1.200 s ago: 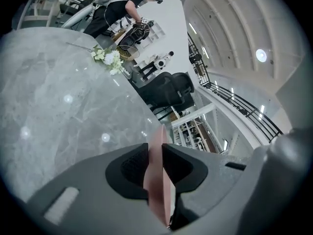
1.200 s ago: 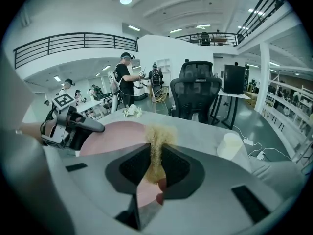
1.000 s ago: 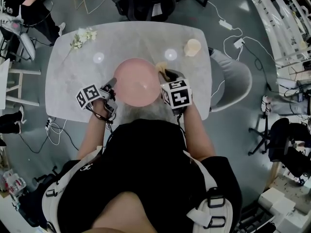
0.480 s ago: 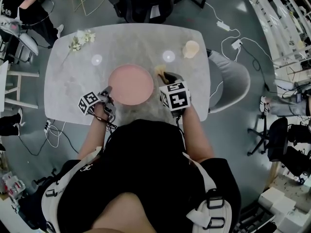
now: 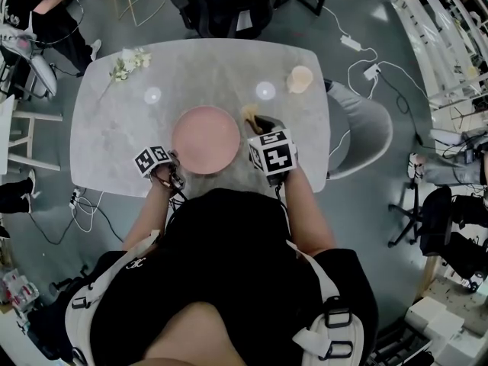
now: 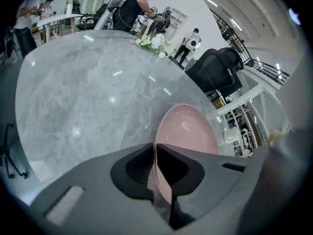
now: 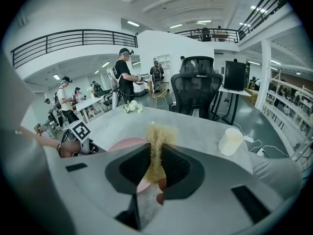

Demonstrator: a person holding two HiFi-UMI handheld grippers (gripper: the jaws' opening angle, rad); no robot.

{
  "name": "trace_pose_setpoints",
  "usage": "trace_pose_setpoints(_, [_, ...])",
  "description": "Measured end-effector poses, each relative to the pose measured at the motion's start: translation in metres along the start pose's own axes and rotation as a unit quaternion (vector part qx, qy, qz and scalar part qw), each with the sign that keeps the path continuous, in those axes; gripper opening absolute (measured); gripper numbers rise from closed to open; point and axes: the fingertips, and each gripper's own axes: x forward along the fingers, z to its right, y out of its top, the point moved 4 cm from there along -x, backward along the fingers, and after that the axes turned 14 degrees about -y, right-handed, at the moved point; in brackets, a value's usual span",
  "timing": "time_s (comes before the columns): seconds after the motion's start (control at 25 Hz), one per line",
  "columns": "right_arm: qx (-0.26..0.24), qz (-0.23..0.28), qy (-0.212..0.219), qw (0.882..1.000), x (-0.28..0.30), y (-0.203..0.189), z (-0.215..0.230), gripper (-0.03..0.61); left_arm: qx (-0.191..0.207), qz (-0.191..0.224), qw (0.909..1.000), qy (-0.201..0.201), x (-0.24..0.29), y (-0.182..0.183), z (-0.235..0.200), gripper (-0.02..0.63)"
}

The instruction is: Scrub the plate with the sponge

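Grip is found on both sides, closest in. At the left gripper (image 6: 155,150) the jaws are closing, and the near-left rim of the pink plate (image 5: 206,139) is taken between them, with the pads laid against it from either side. At the right gripper (image 7: 156,155) the jaws are clamped on a yellowish, fibrous sponge (image 7: 157,133). Its tuft is pushed out past the jaw tips, so its long axis is run along the jaws and away from the person.

Between the two grippers the plate is set on the grey marble table (image 5: 114,128), seemingly flat. From the right gripper it is found to the left and slightly nearer. The sponge is held just beside the plate's right rim, outside it, and contact with plate or table cannot be settled. From the left gripper the plate is spread ahead and to the right.

Scrubbing is judged not yet begun. The sponge side is the nearer to the work, and a short carry to the left, with the tuft tipped down onto the pink face, is what is called for while the rim is pinned by the other side.

Farther off, a pale cup (image 5: 300,78) is stood ahead and right of the right gripper, and a sprig of white flowers (image 5: 128,59) is laid well beyond the left gripper, near the far-left corner
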Motion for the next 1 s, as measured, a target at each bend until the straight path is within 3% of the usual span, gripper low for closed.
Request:
trace_pose_setpoints(0.28, [0.002, 0.011, 0.007, 1.0, -0.001, 0.007, -0.005, 0.068, 0.082, 0.045, 0.9948, 0.04, -0.021, 0.021, 0.012, 0.028])
trace_pose_setpoints(0.4, [0.009, 0.038, -0.003, 0.999, -0.005, 0.016, -0.003, 0.067, 0.134, 0.112, 0.9819, 0.075, -0.051, 0.046, 0.033, 0.028])
trace_pose_setpoints(0.48, [0.017, 0.063, -0.012, 0.998, -0.01, 0.024, -0.001, 0.068, 0.173, 0.153, 0.9705, 0.069, -0.071, 0.061, 0.059, 0.028])
trace_pose_setpoints(0.6, [0.047, 0.118, -0.009, 0.992, -0.023, 0.04, 0.001, 0.067, 0.249, 0.207, 0.9455, 0.039, -0.099, 0.081, 0.108, 0.028])
trace_pose_setpoints(0.68, [0.075, 0.167, -0.003, 0.983, -0.035, 0.057, 0.002, 0.067, 0.305, 0.245, 0.9202, 0.021, -0.117, 0.093, 0.142, 0.021])
trace_pose_setpoints(0.76, [0.087, 0.222, -0.013, 0.971, -0.051, 0.077, 0.005, 0.067, 0.348, 0.278, 0.8951, 0.004, -0.136, 0.103, 0.176, 0.018])
trace_pose_setpoints(0.92, [0.073, 0.33, -0.058, 0.939, -0.085, 0.11, 0.009, 0.067, 0.389, 0.321, 0.8627, -0.038, -0.168, 0.111, 0.232, 0.015])
trace_pose_setpoints(1.0, [0.062, 0.363, -0.078, 0.926, -0.096, 0.118, 0.009, 0.067, 0.424, 0.34, 0.838, -0.049, -0.181, 0.108, 0.256, 0.013])
